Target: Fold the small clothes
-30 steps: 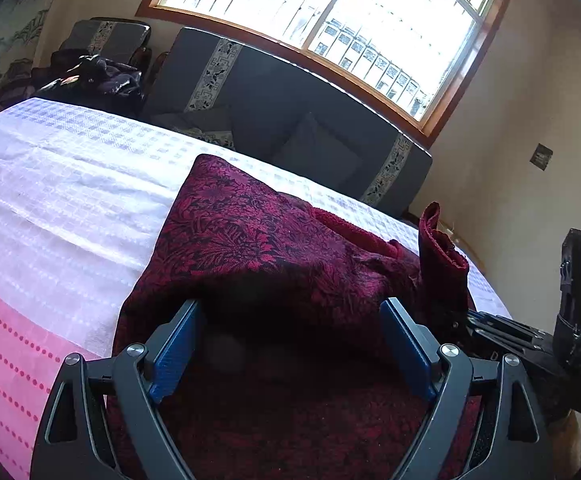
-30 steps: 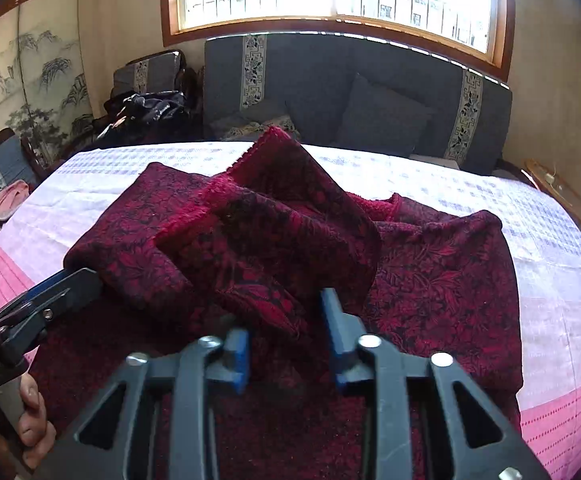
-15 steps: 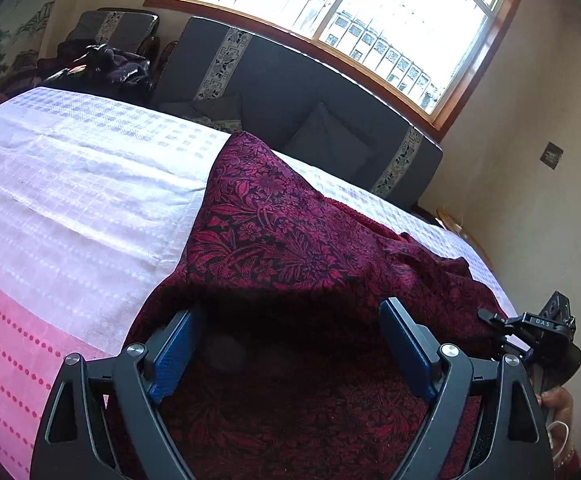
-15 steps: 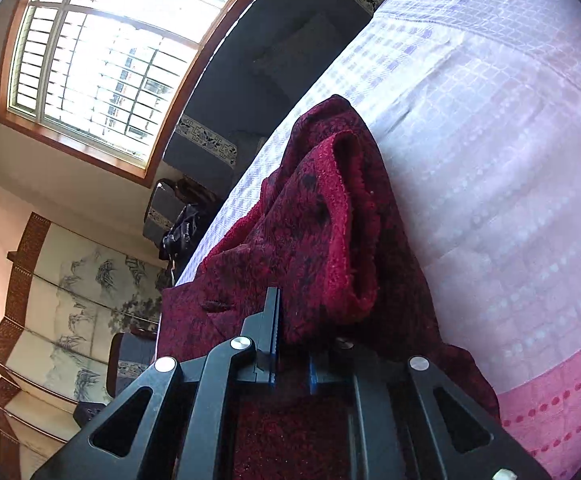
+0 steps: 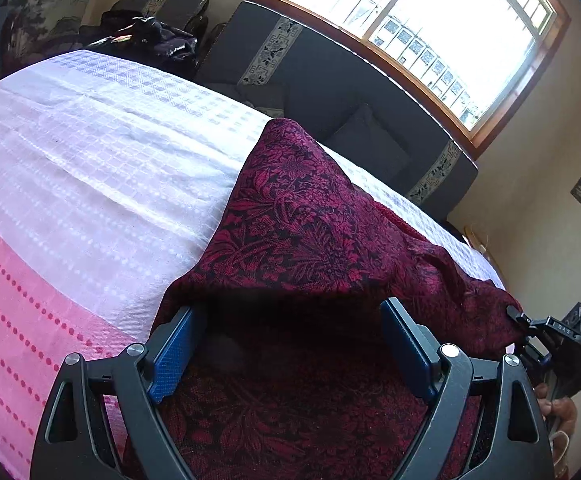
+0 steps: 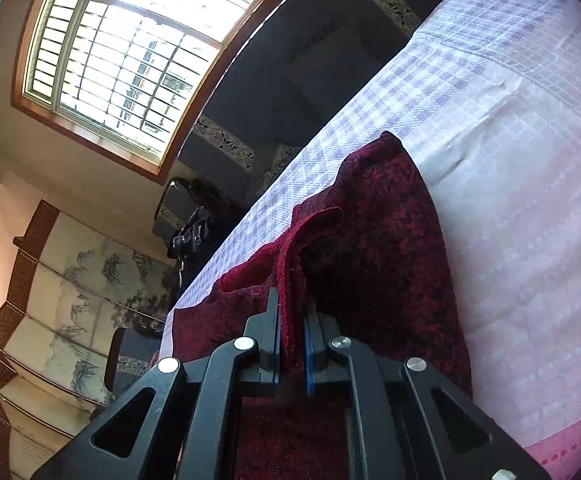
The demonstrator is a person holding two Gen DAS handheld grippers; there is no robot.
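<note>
No containers in view; the carrier is a bed (image 5: 90, 168) with a white checked cover that turns pink with dotted stripes at the near edge.

Left tongs (image 5: 290, 344): spread wide, blue pads (image 5: 172, 354) well apart, nothing clamped; they sit low over the near part of the garment (image 5: 298, 232), cloth filling the gap between the fingers; whether the pads touch the fabric I cannot tell.

Right tongs (image 6: 292, 344): narrow, pinched on a thick rolled edge of the garment (image 6: 382, 248); the fold runs up between the two pads; the right wrist view is tilted hard, window at upper left and bed at right, so this tool is rolled over on its side. In the left wrist view the right tongs (image 5: 550, 332) show at the right edge, touching the garment's right-hand end, with a bit of the person's hand (image 5: 558, 404) under them.

Garment: dark red with a black floral pattern, fuzzy plain red on the inner face; lies at the near edge of the bed, toward the right side; partly doubled over, one corner peaking toward the far edge, folds uneven and bunched near the right tongs.

Beyond the far edge: dark sofa (image 5: 330, 80) under a barred window (image 5: 430, 12); painted folding screen (image 6: 70, 292) at the left in the right wrist view.
</note>
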